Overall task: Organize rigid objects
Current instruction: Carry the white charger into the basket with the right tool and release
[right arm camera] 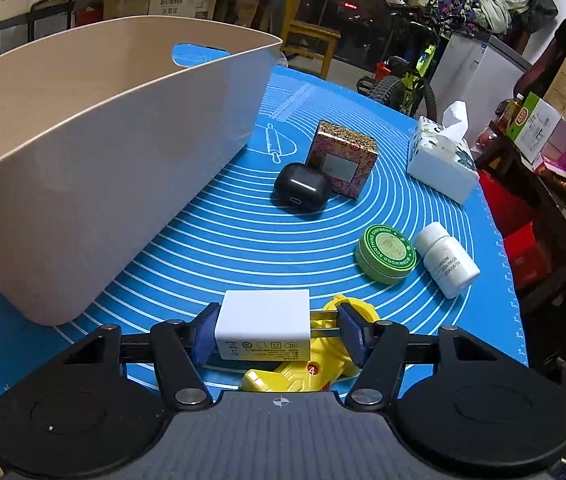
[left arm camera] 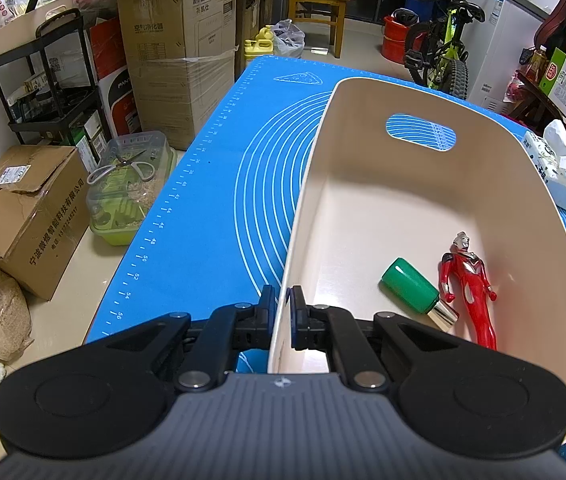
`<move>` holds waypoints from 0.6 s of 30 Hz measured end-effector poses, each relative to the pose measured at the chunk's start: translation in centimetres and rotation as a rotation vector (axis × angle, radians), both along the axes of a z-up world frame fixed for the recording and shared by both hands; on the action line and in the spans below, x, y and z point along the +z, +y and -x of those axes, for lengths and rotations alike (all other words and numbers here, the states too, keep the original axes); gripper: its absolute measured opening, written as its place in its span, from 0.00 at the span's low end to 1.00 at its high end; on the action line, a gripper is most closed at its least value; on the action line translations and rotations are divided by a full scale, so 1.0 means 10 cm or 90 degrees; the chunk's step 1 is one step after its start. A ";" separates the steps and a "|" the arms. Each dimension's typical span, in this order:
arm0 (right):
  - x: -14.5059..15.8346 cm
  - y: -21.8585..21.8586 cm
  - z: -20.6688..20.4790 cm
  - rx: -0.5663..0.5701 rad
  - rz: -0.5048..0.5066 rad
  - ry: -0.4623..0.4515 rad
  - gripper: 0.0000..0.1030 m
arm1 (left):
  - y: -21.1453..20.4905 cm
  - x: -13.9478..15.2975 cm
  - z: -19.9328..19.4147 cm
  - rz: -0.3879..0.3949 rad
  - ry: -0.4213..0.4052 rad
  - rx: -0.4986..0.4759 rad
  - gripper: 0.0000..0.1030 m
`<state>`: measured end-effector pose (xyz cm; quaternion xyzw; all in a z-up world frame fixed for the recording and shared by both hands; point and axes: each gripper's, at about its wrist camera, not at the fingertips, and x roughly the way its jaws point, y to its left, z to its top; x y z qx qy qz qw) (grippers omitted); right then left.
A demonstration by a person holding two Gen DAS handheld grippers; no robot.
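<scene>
A beige bin point(left arm camera: 323, 152) stands on the blue mat point(left arm camera: 203, 208). My left gripper point(left arm camera: 281, 316) is shut on the bin's near-left wall. Inside lie a green bottle point(left arm camera: 411, 285) and a red figure point(left arm camera: 469, 284). In the right wrist view the bin point(right arm camera: 83, 184) is at the left. My right gripper point(right arm camera: 277, 332) is around a white charger block point(right arm camera: 263, 330); its left pad touches the block, the right pad stands a little off. A yellow toy point(right arm camera: 315, 368) lies under it. On the mat point(right arm camera: 243, 240) lie a black earbud case point(right arm camera: 302, 187), a patterned box point(right arm camera: 345, 158), a green tin point(right arm camera: 386, 253) and a white bottle point(right arm camera: 447, 258).
A tissue box point(right arm camera: 441, 160) sits at the mat's far right edge, also in the left wrist view point(left arm camera: 555, 168). Cardboard boxes point(left arm camera: 179, 56), a black shelf point(left arm camera: 47, 80) and a clear container point(left arm camera: 131, 188) stand left of the table. A bicycle point(left arm camera: 443, 48) and a chair point(left arm camera: 319, 4) stand behind.
</scene>
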<state>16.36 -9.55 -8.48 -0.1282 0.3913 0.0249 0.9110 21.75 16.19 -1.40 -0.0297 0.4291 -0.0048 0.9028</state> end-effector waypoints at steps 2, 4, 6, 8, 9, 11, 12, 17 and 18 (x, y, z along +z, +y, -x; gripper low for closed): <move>0.02 -0.01 0.00 0.001 -0.003 -0.005 0.63 | 0.00 0.00 0.00 0.000 0.000 -0.001 0.09; 0.06 0.00 0.01 0.004 -0.002 -0.016 0.63 | 0.00 0.00 0.00 0.001 0.001 -0.001 0.09; 0.12 0.00 0.01 0.005 -0.006 -0.027 0.63 | -0.01 0.00 0.00 0.000 0.001 -0.001 0.09; 0.21 -0.01 0.00 0.003 -0.012 -0.040 0.63 | -0.01 0.00 0.00 0.000 0.000 -0.001 0.09; 0.26 -0.01 -0.01 0.002 -0.015 -0.048 0.63 | 0.00 0.00 0.00 0.000 0.000 -0.001 0.09; 0.38 -0.02 -0.03 0.000 -0.020 -0.064 0.63 | 0.00 0.00 0.00 0.001 0.000 -0.001 0.09; 0.44 -0.02 -0.04 -0.001 -0.024 -0.074 0.63 | -0.01 0.00 0.00 0.002 0.000 -0.001 0.09; 0.76 0.01 -0.11 0.005 -0.036 -0.123 0.63 | -0.02 0.01 0.01 0.002 0.001 -0.001 0.08; 0.83 0.02 -0.13 0.009 -0.040 -0.131 0.63 | -0.02 0.01 0.00 0.002 0.001 -0.001 0.08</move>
